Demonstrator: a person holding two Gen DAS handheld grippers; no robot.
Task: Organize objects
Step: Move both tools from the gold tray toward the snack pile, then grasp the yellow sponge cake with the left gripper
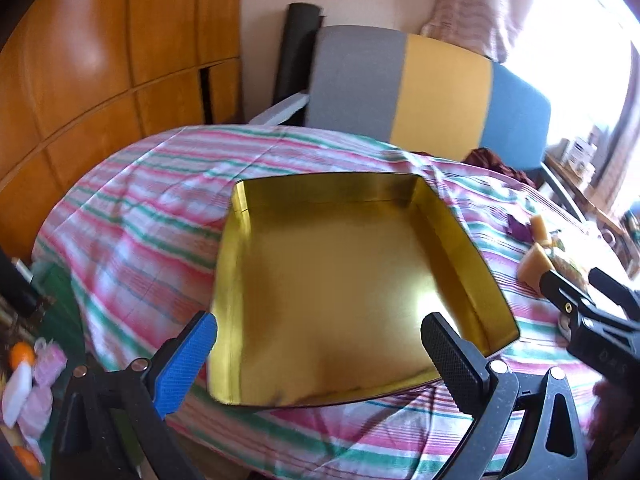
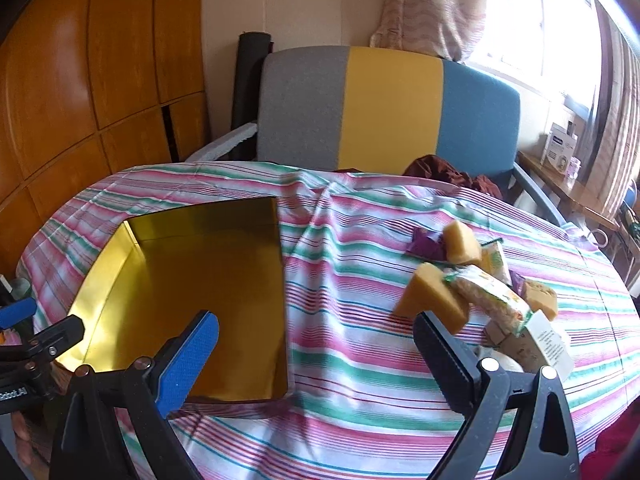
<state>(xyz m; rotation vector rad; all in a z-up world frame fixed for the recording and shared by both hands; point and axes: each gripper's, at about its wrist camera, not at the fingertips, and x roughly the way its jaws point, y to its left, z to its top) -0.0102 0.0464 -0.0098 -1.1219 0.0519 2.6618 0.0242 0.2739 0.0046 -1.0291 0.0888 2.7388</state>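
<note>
Gold tin point(image 1: 344, 280) lies open on the striped cloth point(image 2: 360, 360) of the table, right under the left gripper point(image 1: 320, 356) — released, grasping nothing. Right gripper point(image 2: 316, 356), likewise spread, hovers beside the tin; yellow sponge blocks point(image 2: 432, 300) and snack packets point(image 2: 492, 300) lie just beyond, the chair point(image 2: 392, 108) behind.

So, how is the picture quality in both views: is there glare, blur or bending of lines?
Left wrist view: the window is blown out white, a bright glare spot sits on the floor of the gold tin, and the striped cloth is motion-blurred. Right wrist view: the window is also overexposed, sunlight brightens the tin's left wall, and the fisheye bends the wooden cabinet lines.
</note>
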